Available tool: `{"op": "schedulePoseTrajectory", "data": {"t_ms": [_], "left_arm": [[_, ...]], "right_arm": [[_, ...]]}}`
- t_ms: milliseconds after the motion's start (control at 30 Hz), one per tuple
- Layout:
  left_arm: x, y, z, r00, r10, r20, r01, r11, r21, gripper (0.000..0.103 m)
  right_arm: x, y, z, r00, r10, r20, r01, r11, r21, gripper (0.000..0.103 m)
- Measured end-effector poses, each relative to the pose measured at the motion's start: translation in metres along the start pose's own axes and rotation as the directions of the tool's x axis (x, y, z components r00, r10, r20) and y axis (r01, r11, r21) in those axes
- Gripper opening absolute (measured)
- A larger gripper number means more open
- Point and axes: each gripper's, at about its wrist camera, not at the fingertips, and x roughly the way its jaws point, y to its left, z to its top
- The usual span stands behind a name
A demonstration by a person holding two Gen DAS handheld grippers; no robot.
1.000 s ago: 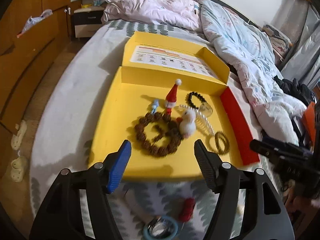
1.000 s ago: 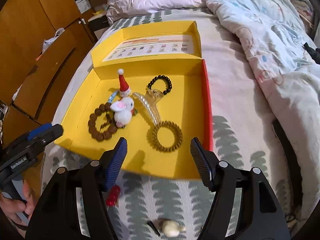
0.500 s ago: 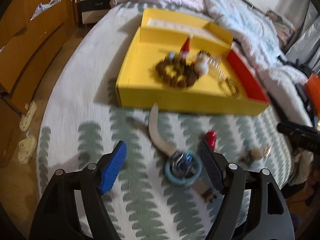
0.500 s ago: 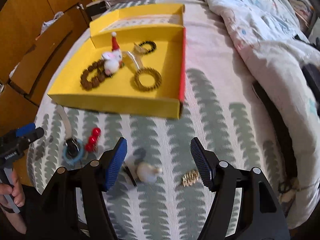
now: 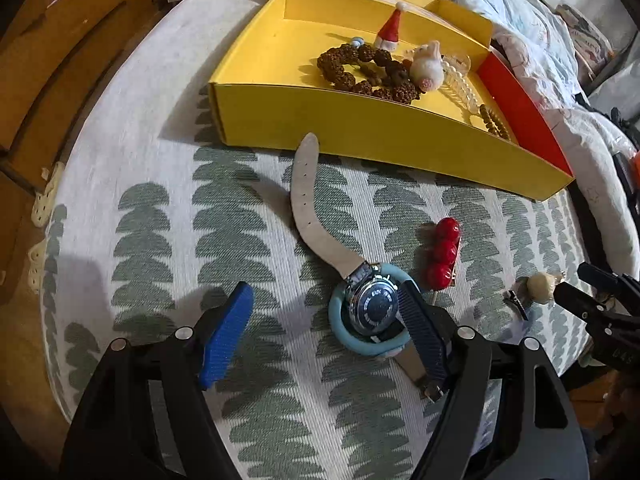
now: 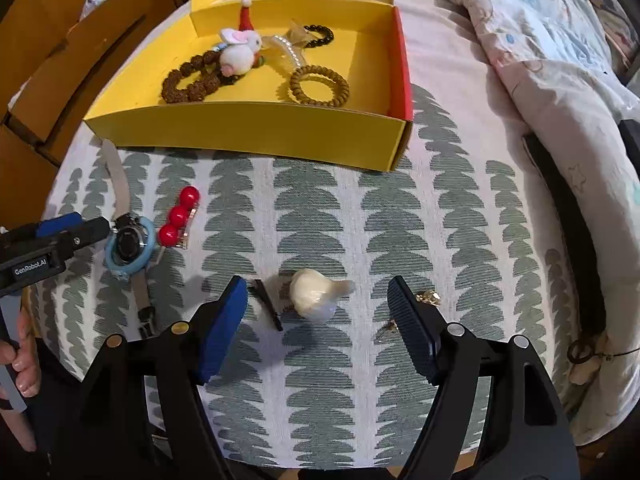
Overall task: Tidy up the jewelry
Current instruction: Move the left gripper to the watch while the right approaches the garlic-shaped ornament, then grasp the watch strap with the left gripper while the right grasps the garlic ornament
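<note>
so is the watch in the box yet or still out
Out. The watch lies on the bedspread before the yellow box, inside a blue ring.

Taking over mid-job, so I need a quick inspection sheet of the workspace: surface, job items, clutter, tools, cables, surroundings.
Surface: bedspread with a green leaf pattern; yellow box lies open on it.
Job's things, in the box: brown bead bracelet, plush rabbit, Santa-hat charm, black bead bracelet, coil hair tie.
Job's things, still outside the box: watch inside a blue ring, red ball clip, white plush clip, small gold piece.
Clutter: nothing seen.
Tools: left tool open, near the watch; right tool opening, jaws either side of the white plush clip, not touching it.
Cables: nothing seen.
Surroundings: rumpled duvet, wooden cabinets.
</note>
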Motion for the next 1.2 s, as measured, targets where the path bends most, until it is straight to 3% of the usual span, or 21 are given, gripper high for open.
{"op": "schedulePoseTrajectory", "data": {"t_ms": [267,367,667,1000,1200], "left_arm": [[0.015,-0.009,0.004,0.999,0.023,-0.022,-0.024,1.000,-0.013,0.074],[0.019,-0.011,0.005,0.999,0.022,-0.030,-0.022,1.000,-0.016,0.074],[0.029,-0.012,0.010,0.999,0.043,-0.024,-0.044,0.999,-0.012,0.074],[0.038,-0.011,0.017,0.997,0.081,-0.009,-0.081,0.996,-0.030,0.075],[0.041,-0.018,0.017,0.995,0.100,0.001,-0.100,0.995,-0.029,0.075]], "right_arm": [[0.017,-0.006,0.001,0.999,-0.020,-0.045,0.020,1.000,0.010,0.075],[0.023,-0.006,0.001,0.998,0.017,-0.059,-0.017,1.000,0.012,0.075],[0.040,0.001,0.000,0.995,0.015,-0.097,-0.015,1.000,-0.006,0.075],[0.041,0.012,-0.003,0.996,-0.009,-0.091,0.006,0.999,-0.036,0.075],[0.049,0.004,0.002,0.995,0.024,-0.095,-0.026,0.999,-0.020,0.074]]}}
